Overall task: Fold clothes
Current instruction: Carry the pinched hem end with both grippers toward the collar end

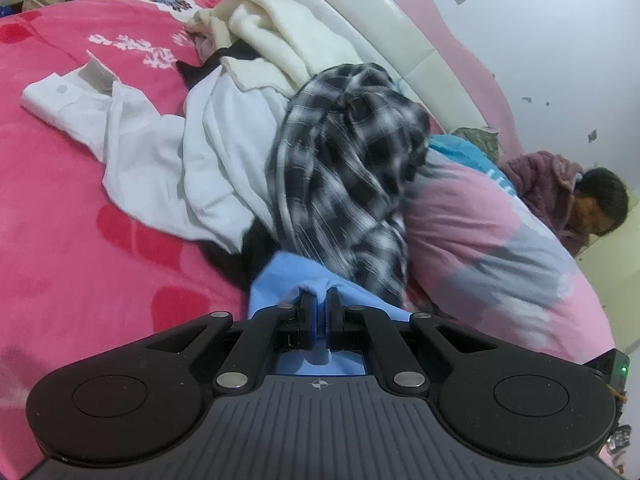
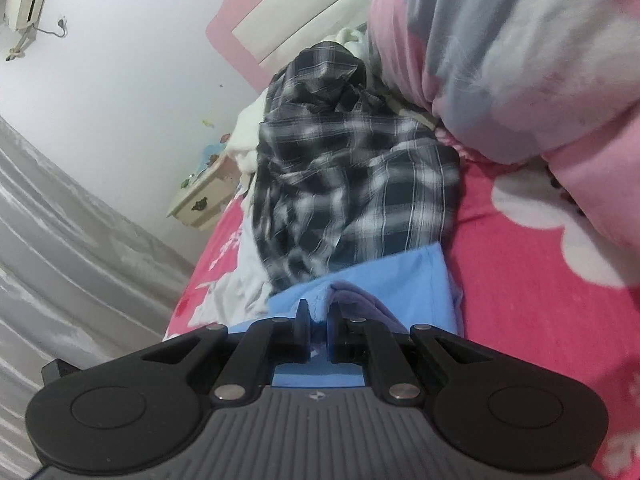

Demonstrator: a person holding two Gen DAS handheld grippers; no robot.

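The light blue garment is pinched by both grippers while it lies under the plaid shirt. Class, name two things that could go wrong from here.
1. The plaid shirt lies over the light blue garment, so pulling may drag it along.
2. The left gripper and right gripper each pinch only a small bunched fold, which might slip out.

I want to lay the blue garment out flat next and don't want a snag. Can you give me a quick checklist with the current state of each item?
1. Left gripper pinching the blue garment: ok, jaws shut on a fold.
2. Right gripper pinching the same garment: ok, cloth bunched between the fingers.
3. Blue garment free of the pile: not ok, the plaid shirt lies over its far edge.
4. Open space on the pink bedspread: ok on the left wrist view's left side.
5. White shirt clear of the path: cannot tell.
6. Which edges are held: cannot tell, most is hidden.
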